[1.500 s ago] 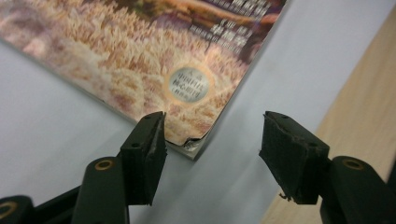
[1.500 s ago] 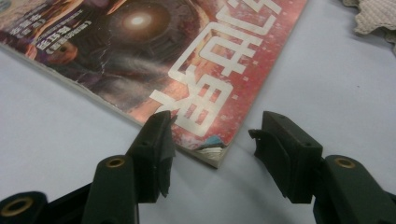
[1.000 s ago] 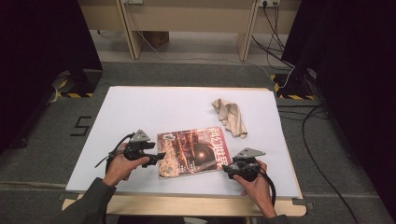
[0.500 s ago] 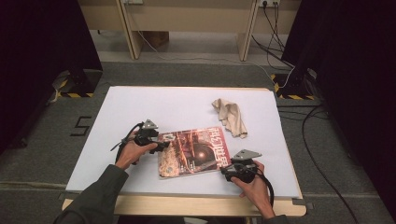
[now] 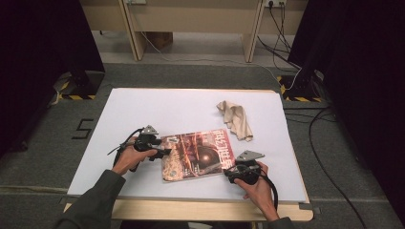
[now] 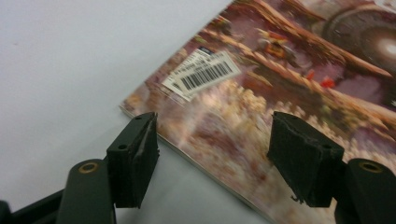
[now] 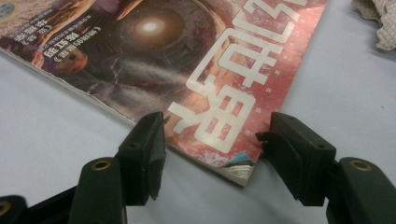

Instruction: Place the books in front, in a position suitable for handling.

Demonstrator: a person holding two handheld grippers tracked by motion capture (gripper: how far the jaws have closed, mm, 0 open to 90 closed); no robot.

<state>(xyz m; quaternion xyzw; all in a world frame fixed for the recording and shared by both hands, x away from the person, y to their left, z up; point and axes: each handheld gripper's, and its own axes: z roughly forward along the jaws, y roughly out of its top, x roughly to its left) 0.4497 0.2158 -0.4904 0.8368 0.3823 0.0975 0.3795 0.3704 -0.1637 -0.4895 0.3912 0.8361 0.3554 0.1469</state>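
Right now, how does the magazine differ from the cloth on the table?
The magazine lies flat and glossy with a printed reddish cover; the cloth is plain beige and crumpled into a heap. The magazine sits near the table's front edge between both tongs; the cloth lies farther back, apart from them. Both rest on the white table.

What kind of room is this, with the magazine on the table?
Probably a lab or recording studio: a bare white table ringed by black curtains, cables trailing over grey carpet, and hazard-striped stand feet.
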